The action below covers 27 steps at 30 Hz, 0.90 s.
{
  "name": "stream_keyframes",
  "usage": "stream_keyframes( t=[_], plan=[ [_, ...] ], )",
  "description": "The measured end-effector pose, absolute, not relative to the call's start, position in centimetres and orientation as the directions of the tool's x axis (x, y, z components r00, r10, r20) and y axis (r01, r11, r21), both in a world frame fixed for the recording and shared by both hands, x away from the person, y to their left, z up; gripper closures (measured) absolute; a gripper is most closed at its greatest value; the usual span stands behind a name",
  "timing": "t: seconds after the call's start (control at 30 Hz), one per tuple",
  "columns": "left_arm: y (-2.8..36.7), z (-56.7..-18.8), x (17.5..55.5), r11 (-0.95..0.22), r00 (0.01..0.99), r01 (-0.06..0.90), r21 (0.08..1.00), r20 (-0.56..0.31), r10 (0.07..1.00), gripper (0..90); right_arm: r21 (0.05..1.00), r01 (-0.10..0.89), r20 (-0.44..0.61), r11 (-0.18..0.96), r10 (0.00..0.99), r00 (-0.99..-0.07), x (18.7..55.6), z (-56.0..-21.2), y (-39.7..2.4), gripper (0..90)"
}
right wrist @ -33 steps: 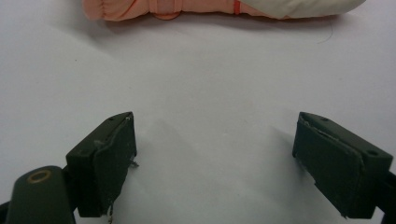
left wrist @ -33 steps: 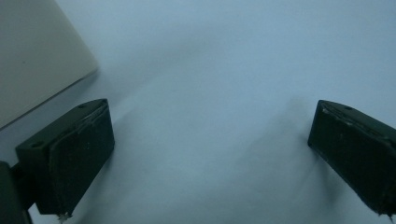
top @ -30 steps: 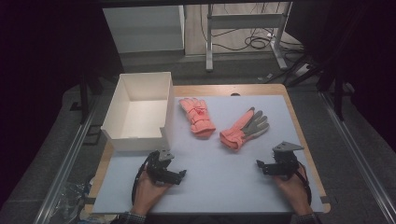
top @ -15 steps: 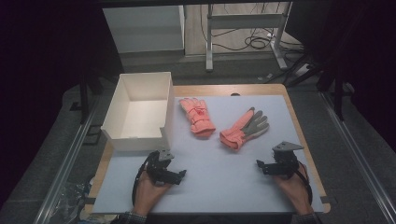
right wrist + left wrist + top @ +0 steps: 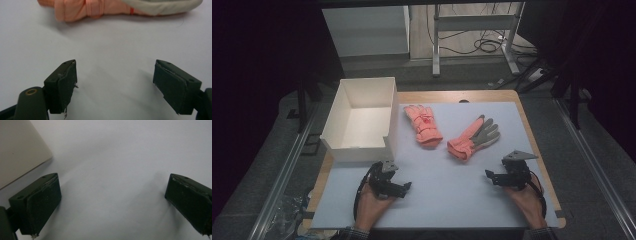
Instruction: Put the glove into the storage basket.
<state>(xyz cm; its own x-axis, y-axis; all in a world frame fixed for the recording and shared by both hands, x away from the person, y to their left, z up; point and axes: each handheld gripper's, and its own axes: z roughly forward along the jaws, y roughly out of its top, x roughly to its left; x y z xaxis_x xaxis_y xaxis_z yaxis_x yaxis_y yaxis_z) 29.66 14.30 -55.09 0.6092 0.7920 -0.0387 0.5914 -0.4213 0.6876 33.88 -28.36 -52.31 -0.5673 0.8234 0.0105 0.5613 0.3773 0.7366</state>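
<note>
Nothing has moved since a second ago: your left tool [image 5: 398, 186] and right tool [image 5: 493, 176] rest released on the bench [image 5: 452, 197]. Both gloves [image 5: 424, 124] [image 5: 473, 137] lie beside the empty box [image 5: 362, 119]; everything remains undone.

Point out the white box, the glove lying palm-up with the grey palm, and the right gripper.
white box [image 5: 337, 120]: high view, on its left wall.
grey-palmed glove [image 5: 484, 134]: high view, on the grey palm.
right gripper [image 5: 115, 82]: right gripper view, midway between its open fingers.
</note>
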Motion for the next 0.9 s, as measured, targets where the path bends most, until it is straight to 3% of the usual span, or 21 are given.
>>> stream_keyframes(
  t=[0.4, 0.7, 0.9],
  plan=[
    [14.3, -55.1, 29.7, -0.421, 0.609, 0.592, 0.687, -0.039, 0.792, 0.4, 0.74, 0.538, -0.014, 0.403, 0.81, -0.587, 35.4, -50.1, -27.4, 35.3],
    [14.3, -55.1, 29.6, -0.421, 0.608, 0.592, 0.688, -0.039, 0.793, 0.4, 0.764, 0.508, -0.005, 0.397, 0.791, -0.612, 38.0, -47.7, -26.1, 54.3],
    [14.3, -55.1, 29.6, -0.421, 0.609, 0.592, 0.688, -0.039, 0.792, 0.4, 0.76, 0.508, -0.003, 0.405, 0.784, -0.62, 40.2, -47.1, -24.9, 61.3]
  ],
)
